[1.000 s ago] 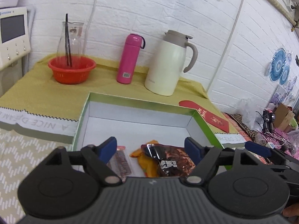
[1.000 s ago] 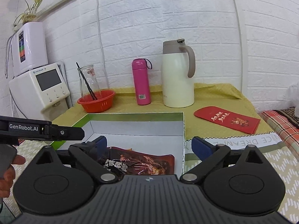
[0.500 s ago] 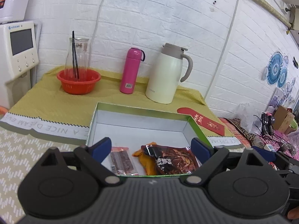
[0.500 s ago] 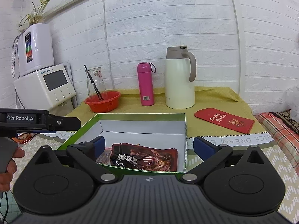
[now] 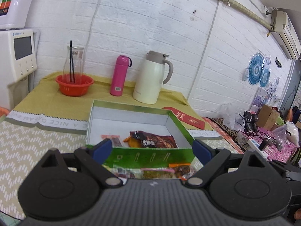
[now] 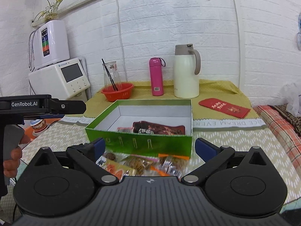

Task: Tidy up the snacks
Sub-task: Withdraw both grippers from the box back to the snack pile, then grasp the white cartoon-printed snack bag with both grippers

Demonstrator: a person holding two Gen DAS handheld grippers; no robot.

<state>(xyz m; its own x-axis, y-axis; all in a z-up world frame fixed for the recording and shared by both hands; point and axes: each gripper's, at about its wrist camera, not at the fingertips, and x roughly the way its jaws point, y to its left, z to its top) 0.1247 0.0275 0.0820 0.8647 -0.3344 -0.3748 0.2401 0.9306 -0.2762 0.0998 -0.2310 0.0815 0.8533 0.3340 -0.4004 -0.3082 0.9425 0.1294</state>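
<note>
A green box [image 5: 148, 157] [image 6: 146, 143] with a white inside stands on the table. In it lie a dark red snack pack [image 5: 156, 138] [image 6: 160, 129], an orange pack [image 5: 131, 142] and a small reddish pack [image 5: 114, 140]. Several loose snack packs [image 5: 160, 172] [image 6: 141, 165] lie on the mat in front of the box. My left gripper [image 5: 152, 148] is open and empty, held before the box's near wall. My right gripper [image 6: 149, 146] is open and empty, above the loose packs. The left gripper's body [image 6: 37, 105] shows at the left of the right wrist view.
At the back stand a cream thermos jug [image 5: 152, 79] [image 6: 186, 71], a pink bottle [image 5: 118, 75] [image 6: 156, 77] and a red bowl [image 5: 74, 84] [image 6: 117, 92] holding a glass carafe. A red envelope [image 6: 224, 108] lies right of the box. A white appliance [image 6: 60, 77] stands at the left.
Both grippers have drawn back and risen from over the box. The box's near wall and the loose packs in front of it have come into view. Both stay open.
</note>
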